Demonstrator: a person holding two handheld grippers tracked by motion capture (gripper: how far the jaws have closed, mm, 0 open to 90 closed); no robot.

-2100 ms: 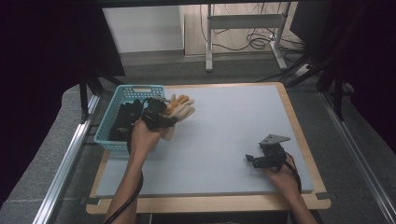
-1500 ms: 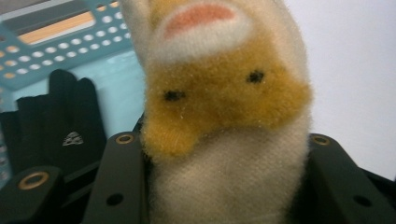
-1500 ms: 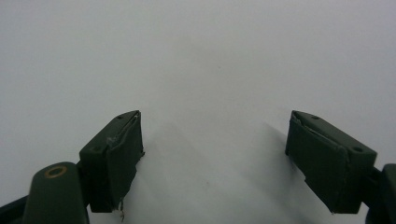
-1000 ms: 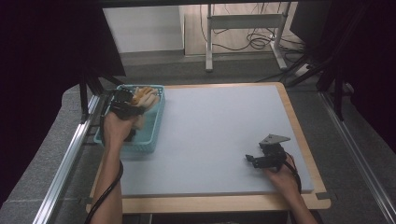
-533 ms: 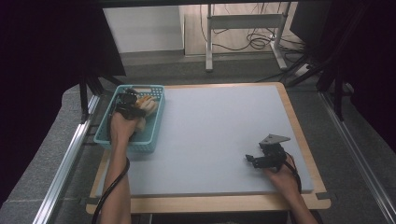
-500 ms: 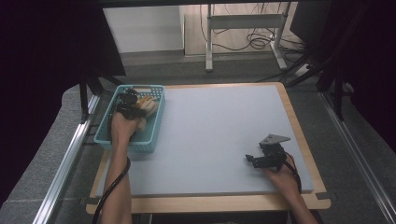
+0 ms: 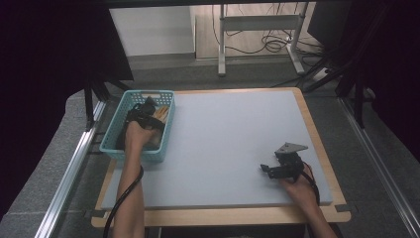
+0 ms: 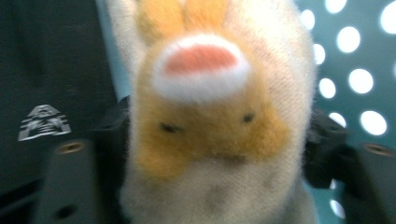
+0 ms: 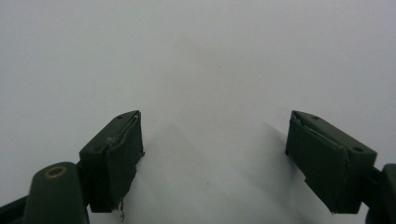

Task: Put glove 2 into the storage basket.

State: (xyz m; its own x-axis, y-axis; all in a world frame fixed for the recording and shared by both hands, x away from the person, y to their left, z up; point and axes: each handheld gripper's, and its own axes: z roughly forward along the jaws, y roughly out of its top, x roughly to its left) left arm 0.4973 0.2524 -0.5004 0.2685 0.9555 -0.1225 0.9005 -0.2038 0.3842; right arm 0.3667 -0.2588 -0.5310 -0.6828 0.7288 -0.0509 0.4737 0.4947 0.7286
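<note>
A tan and orange plush toy with a white and pink snout lies in the teal basket at the table's left edge. In the high view part of the plush toy shows just past my left gripper, which reaches down into the basket. Its jaws have just been opening and now stand apart on either side of the toy, which still sits between them. My right gripper rests on the grey mat near the front right. In the right gripper view my right gripper is open with nothing between its fingers.
A dark item with a white logo lies in the basket beside the toy. The grey mat covers the wooden table. A metal rail runs along the left side, and a stand with cables is behind the table.
My left hand carried the plush toy from the basket's right rim over the basket and lowered it inside. The right gripper has not moved.
</note>
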